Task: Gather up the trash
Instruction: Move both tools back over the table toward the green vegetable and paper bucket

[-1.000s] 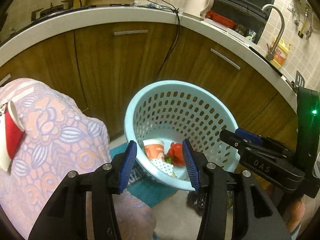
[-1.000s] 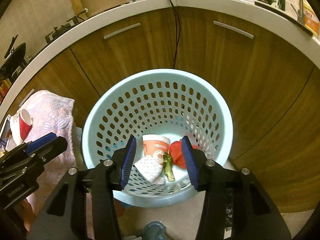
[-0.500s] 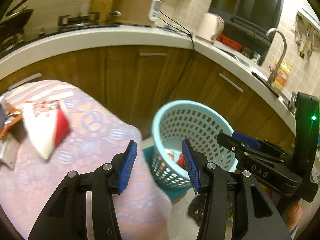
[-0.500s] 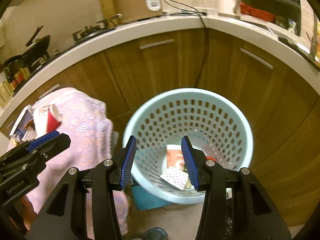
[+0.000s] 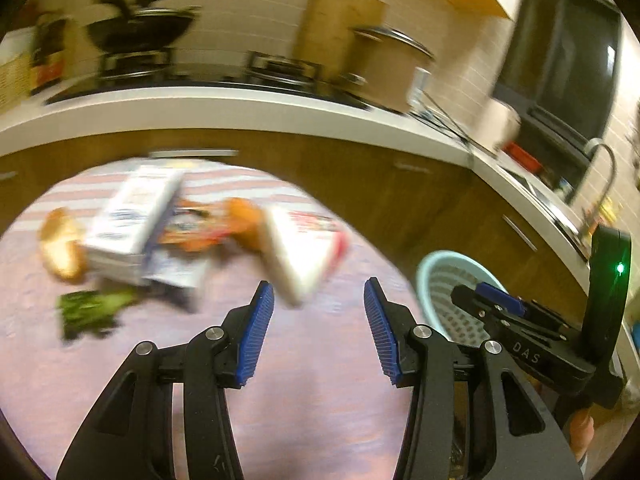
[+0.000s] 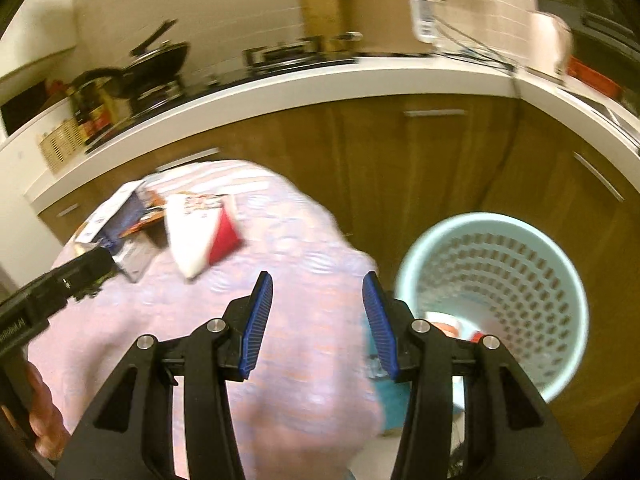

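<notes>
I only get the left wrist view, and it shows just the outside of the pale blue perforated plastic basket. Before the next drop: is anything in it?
Observer: Yes. The right wrist view looks down into the pale blue perforated plastic basket, and a white-and-orange paper cup lies at its bottom.
Operator: Anything else in there?
Observer: A red item beside the cup. It is too blurred and too hidden by the tongs to identify.
Operator: Are the right tongs carrying something?
Observer: No. The right tongs are open and empty, over the pink floral cloth.
</notes>
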